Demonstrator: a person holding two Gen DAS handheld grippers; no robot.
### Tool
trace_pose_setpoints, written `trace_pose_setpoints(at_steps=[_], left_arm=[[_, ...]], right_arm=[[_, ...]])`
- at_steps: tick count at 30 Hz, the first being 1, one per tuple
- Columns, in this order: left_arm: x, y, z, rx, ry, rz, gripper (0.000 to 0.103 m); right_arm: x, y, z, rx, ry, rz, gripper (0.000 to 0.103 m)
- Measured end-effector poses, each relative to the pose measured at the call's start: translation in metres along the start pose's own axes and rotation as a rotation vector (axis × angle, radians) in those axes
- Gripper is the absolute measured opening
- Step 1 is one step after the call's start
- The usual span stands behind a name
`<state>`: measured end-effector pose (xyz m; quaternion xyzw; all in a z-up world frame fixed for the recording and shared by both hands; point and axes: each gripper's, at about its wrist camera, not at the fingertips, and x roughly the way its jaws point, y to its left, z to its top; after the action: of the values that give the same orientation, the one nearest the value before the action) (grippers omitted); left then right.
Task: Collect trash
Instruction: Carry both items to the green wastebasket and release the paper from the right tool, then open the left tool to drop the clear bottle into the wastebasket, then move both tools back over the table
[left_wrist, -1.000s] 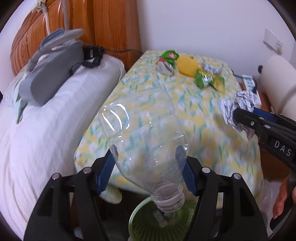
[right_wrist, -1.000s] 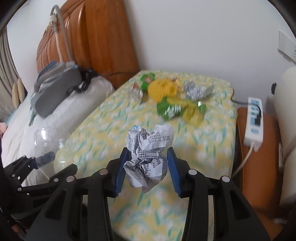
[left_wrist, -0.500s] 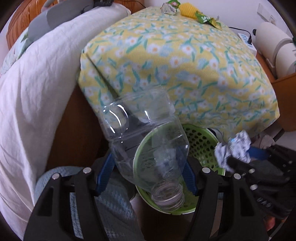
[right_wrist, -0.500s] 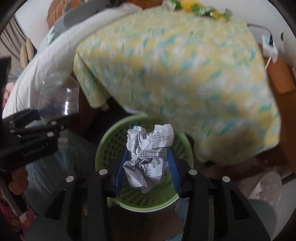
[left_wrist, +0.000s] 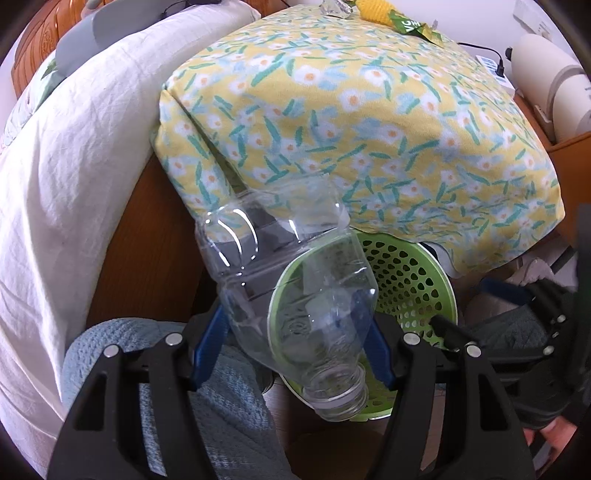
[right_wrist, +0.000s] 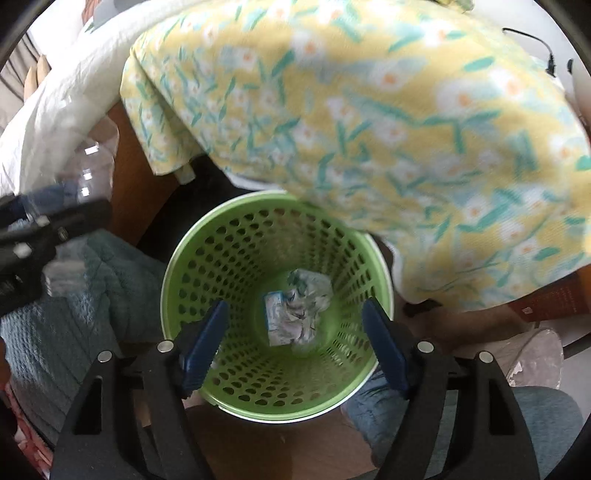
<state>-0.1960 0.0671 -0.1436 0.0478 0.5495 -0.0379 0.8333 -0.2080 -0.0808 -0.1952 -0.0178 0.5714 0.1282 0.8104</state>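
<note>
My left gripper (left_wrist: 293, 345) is shut on a clear plastic bottle (left_wrist: 288, 295), neck toward the camera, held above the left rim of a green perforated bin (left_wrist: 410, 284). In the right wrist view my right gripper (right_wrist: 295, 332) hangs over the same green bin (right_wrist: 236, 236), its jaws opening with nothing between them. A crumpled paper ball (right_wrist: 299, 306) lies at the bottom of the bin. The left gripper and bottle (right_wrist: 88, 173) show blurred at the left edge of that view. More wrappers (left_wrist: 402, 18) sit at the far end of the floral-covered table.
A table draped in a yellow floral cloth (left_wrist: 369, 122) overhangs the bin. A white-sheeted bed (left_wrist: 66, 147) with a wooden side lies to the left. Blue-grey quilted fabric (left_wrist: 221, 406) sits below the grippers. A power strip (left_wrist: 495, 70) and a white roll (left_wrist: 550, 85) are at the right.
Both grippers swung down from the tabletop to above the green bin. The right gripper opened and the crumpled paper fell into the bin. The left still holds the bottle.
</note>
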Motion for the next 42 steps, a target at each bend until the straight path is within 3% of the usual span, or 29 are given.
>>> trace_pose_setpoints(at_steps=[10,14,23,25,32,42], left_arm=[[0.027,-0.023,-0.007,0.050,0.048,-0.028,0.064],[0.043,-0.035,-0.011,0.069,0.078,-0.049,0.064],[0.071,-0.068,-0.008,0.134,0.126,-0.085,0.064],[0.075,-0.071,-0.004,0.132,0.131,-0.079,0.069],[0.067,-0.072,0.008,0.123,0.078,-0.067,0.088],[0.038,-0.041,0.019,0.046,0.003,-0.044,0.089]], right_arm=[[-0.051,-0.021,0.007,0.025,-0.116,-0.081,0.090],[-0.072,-0.030,0.008,0.031,-0.158,-0.097,0.091],[-0.082,-0.043,0.009,0.055,-0.160,-0.098,0.095],[-0.083,-0.044,0.007,0.056,-0.158,-0.099,0.095],[-0.080,-0.047,0.004,0.061,-0.151,-0.097,0.095],[-0.079,-0.045,0.004,0.052,-0.149,-0.091,0.095]])
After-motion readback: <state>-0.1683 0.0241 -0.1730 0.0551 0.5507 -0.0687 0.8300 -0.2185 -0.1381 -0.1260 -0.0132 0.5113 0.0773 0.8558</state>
